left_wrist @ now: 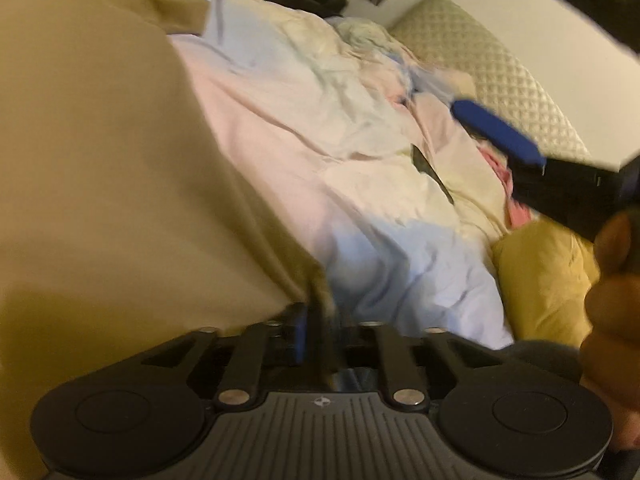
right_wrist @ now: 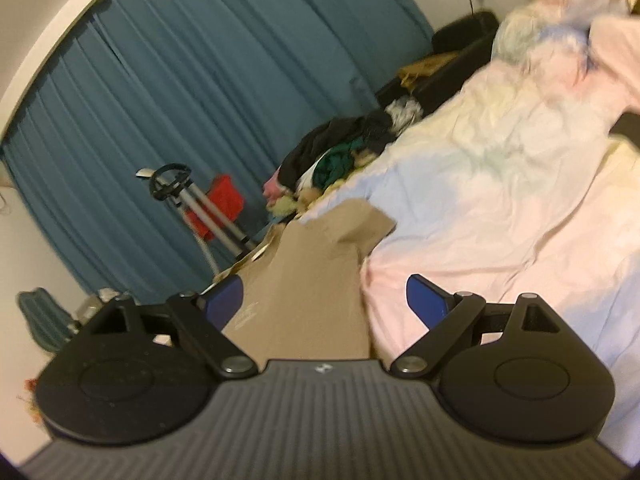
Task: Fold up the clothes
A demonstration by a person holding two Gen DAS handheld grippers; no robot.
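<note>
On the bed (left_wrist: pixel 360 168), the left gripper (left_wrist: pixel 316 320) has its fingers nearly together on the tan shirt (left_wrist: pixel 100 180), while the right gripper (right_wrist: pixel 324 304) spreads wide around its hem.

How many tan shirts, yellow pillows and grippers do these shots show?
Tan shirt: 1
Yellow pillow: 1
Grippers: 2, left gripper and right gripper
Total: 4
</note>
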